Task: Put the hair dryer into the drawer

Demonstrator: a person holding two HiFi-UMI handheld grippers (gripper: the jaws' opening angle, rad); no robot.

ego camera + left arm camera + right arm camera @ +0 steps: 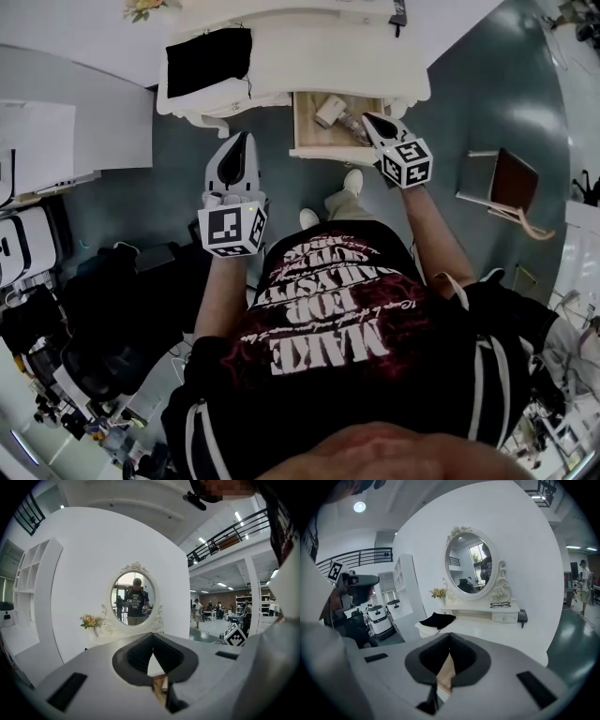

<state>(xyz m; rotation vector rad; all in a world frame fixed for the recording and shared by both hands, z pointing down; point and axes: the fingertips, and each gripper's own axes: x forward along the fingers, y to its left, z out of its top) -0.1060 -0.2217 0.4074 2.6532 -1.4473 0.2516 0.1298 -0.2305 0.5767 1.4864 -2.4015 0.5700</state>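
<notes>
The hair dryer already lies inside the open drawer. It is a pale shape on the wooden bottom, and its long axis seems to slant from the back left toward the front right, though its details are too small to read. The drawer is pulled out from under the front edge of the white table, toward the person. What is left looks like closing it, which means a push on its front panel straight back toward the table. The right gripper is the nearer one. In the head view its tips sit over the drawer's right front corner, just beside the dryer's near end, with the jaws pressed together and nothing between them. They point forward and somewhat down at the table rather than at the panel, and I cannot tell how far above the drawer they hang. The left gripper is well apart to the drawer's left, over bare floor in front of the table leg. Its jaws are also closed tip to tip and empty, and it faces the oval mirror. In my judgement the right gripper would have to drop below the rim and come in front of the panel before it could push.
</notes>
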